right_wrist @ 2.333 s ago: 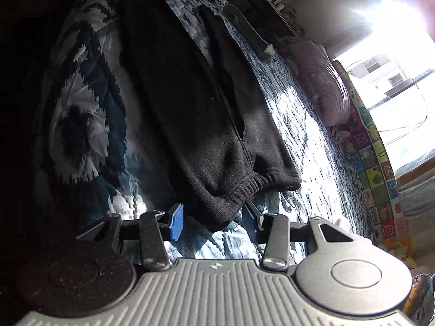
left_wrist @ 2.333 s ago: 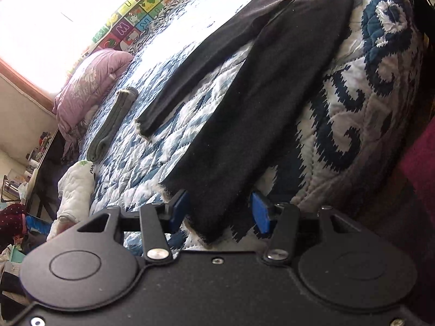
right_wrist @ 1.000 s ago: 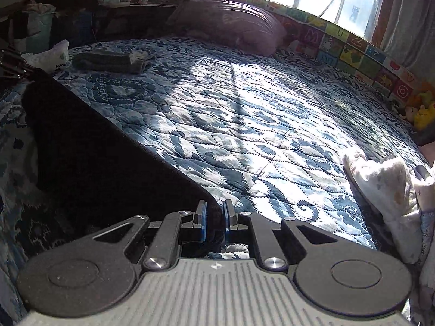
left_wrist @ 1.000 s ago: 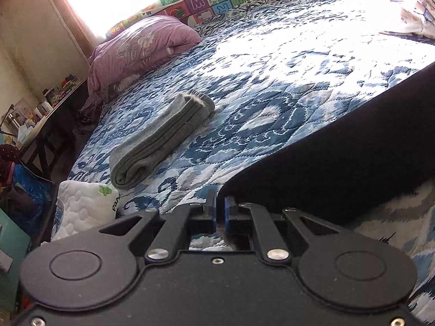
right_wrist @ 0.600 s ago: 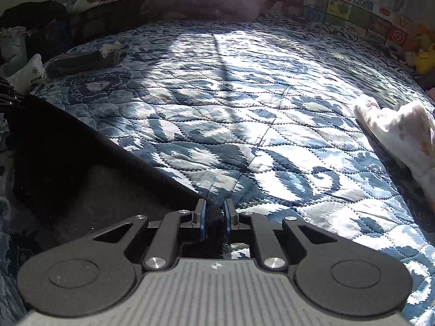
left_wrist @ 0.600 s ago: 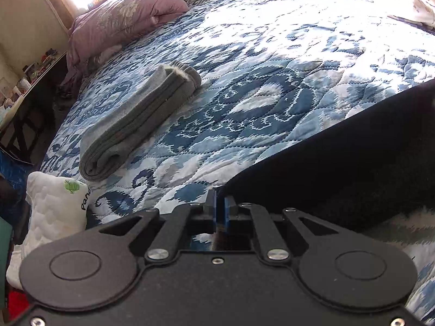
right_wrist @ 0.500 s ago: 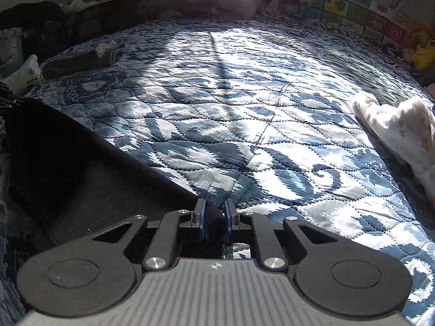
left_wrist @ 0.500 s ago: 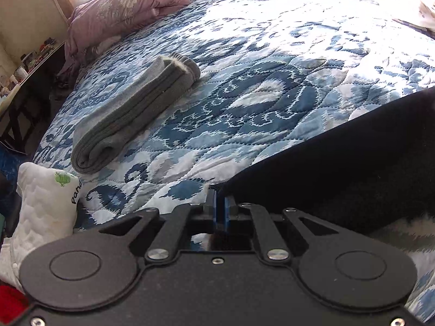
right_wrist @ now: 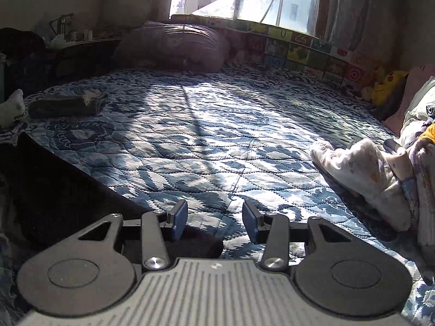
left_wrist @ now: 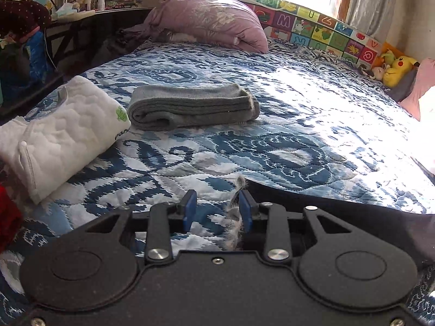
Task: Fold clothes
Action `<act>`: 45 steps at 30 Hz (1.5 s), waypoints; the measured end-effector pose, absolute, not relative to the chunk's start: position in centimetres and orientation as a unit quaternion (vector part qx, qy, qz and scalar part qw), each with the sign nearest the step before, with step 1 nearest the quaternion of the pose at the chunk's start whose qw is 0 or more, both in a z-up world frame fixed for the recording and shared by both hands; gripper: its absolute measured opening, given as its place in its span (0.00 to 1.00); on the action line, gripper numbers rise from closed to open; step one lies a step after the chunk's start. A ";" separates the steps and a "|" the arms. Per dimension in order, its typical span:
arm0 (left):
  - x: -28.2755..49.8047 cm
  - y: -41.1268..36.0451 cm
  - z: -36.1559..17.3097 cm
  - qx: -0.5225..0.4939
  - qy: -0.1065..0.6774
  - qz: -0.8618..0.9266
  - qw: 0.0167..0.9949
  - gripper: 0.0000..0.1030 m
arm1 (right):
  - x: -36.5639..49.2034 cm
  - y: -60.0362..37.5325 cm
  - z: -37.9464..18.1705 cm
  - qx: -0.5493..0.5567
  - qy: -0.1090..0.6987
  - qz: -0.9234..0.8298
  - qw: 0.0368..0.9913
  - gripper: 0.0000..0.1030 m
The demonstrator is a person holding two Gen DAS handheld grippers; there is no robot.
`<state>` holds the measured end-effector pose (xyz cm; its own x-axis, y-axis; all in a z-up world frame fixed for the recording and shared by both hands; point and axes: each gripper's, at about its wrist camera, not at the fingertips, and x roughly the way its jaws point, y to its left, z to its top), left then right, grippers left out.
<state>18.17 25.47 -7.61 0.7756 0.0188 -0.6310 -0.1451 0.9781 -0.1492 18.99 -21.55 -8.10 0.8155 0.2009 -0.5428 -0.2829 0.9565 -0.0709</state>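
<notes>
Looking along both tools, I see my left fingers standing apart with nothing between them, and my right fingers apart and empty too. The black garment lies flat on the bed, its frayed corner just beside my left fingers and its other corner under my right ones. I judge that one fold is laid down and the next grasp is not yet begun. To do it well, I should check that the upper layer sits even on the lower one, then take the two ends at the same height, so the cloth does not twist. The grey folded garment and the white quilted piece lie well apart, so I have room.
</notes>
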 end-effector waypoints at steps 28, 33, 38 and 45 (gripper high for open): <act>18.9 10.0 -13.9 0.045 0.342 -0.083 0.935 0.44 | 20.8 -20.0 -13.8 -0.126 0.317 0.165 0.925 0.22; 17.6 11.8 -12.1 0.006 0.343 -0.068 0.937 0.45 | 20.4 -20.7 -13.3 -0.095 0.317 0.158 0.930 0.21; 13.3 16.4 -10.0 -0.115 0.309 -0.024 0.944 0.45 | 17.5 -20.8 -11.5 -0.086 0.277 0.158 0.944 0.25; 12.8 15.0 -9.5 -0.134 0.317 -0.054 0.937 0.45 | 17.5 -19.4 -9.9 -0.113 0.285 0.199 0.931 0.35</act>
